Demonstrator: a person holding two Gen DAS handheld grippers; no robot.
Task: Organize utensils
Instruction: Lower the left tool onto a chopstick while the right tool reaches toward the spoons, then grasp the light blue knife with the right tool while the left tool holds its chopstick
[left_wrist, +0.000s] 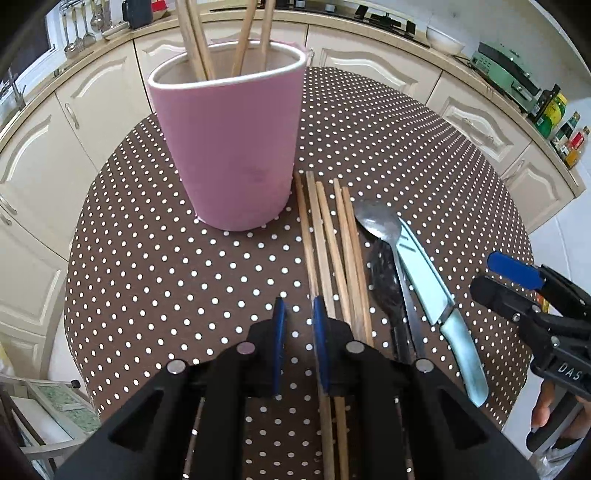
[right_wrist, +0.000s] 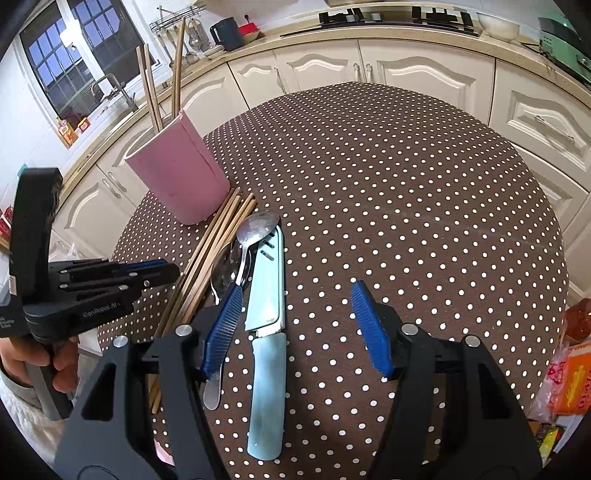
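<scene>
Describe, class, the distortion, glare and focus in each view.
Left wrist view: fisheye bends the cabinets, dark vignette corners, the pink holder looms large and sharp. Right wrist view: the round table bulges, light glints on the spoon, and the window is dark.

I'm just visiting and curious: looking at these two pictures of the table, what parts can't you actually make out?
- Inside of the pink cup: left wrist view, its own wall hides the bottom.
- Near ends of the loose chopsticks: left wrist view, the left gripper covers them.
- Spoons: right wrist view, part of the handles lies behind a blue finger pad of the right gripper.
- Packets: right wrist view, cut off by the picture edge.
</scene>
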